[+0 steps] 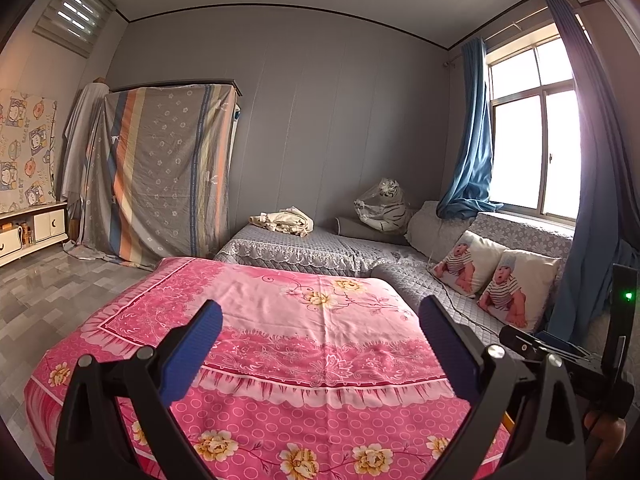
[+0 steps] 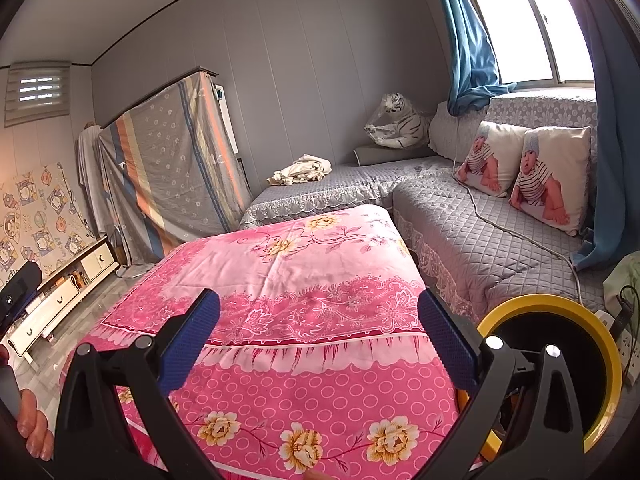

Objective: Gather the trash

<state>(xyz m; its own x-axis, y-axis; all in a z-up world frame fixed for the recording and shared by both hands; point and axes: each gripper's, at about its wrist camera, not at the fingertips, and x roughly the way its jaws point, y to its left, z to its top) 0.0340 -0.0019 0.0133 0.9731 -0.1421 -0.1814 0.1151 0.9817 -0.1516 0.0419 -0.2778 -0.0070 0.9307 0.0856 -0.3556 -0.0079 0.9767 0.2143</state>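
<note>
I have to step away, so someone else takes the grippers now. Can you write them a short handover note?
Left gripper: open, empty, above the pink cloth.
Right gripper: open, empty, above the same cloth.
Yellow-rimmed bin: just right of the right gripper, beside the grey sofa.
Done: nothing visibly collected.
Left: no obvious trash in view; find it, then bin it.

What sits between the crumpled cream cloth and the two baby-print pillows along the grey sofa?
In both views, a plush white tiger wrapped in clear plastic, on a grey bolster, lies between the cream cloth and the pillows.
</note>
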